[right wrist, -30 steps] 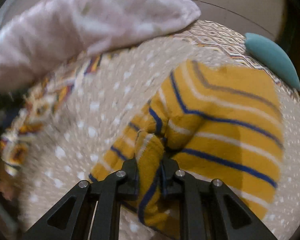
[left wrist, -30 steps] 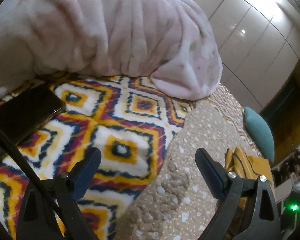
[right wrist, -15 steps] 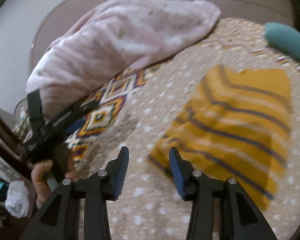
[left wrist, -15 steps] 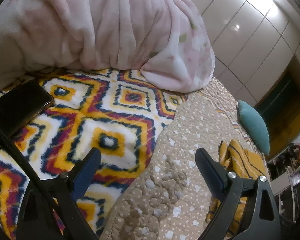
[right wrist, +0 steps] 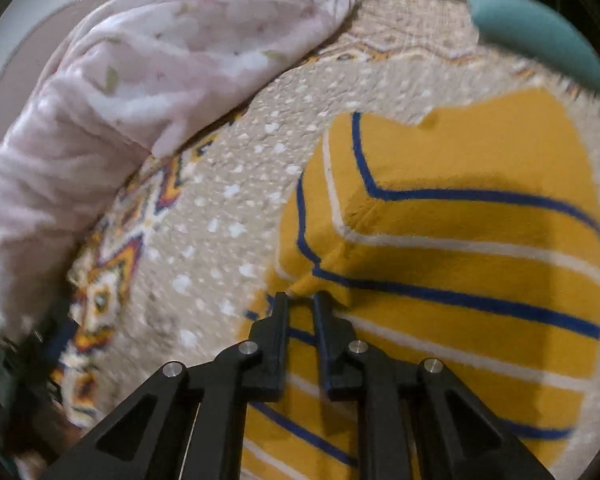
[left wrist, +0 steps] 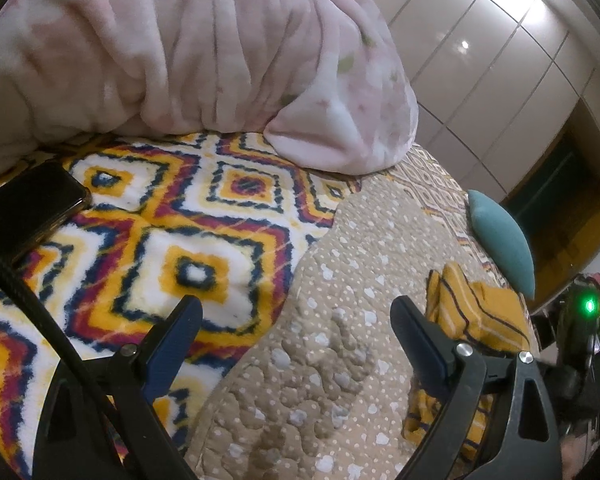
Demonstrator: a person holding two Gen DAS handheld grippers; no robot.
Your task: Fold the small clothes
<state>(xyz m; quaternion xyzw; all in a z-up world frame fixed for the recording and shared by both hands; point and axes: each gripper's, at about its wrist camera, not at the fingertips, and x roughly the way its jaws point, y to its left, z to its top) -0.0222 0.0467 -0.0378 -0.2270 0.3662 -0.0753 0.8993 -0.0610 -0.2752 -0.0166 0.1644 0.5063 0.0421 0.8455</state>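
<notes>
Left wrist view: left gripper (left wrist: 296,332) spread wide, nothing between its jaws, hovering over the beige dotted quilt (left wrist: 320,320); view barely shifted from half a second back. The mustard-yellow knit garment with blue and white stripes (left wrist: 476,312) lies to its right.

Right wrist view: right gripper (right wrist: 300,300), open clear of the cloth half a second ago, is closing on a raised fold of the garment (right wrist: 460,240). Likely a re-grip for the next fold.

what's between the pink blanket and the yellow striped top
In the right wrist view, only bare beige dotted quilt separates the fluffy pink blanket from the yellow knit top with blue stripes.
</notes>
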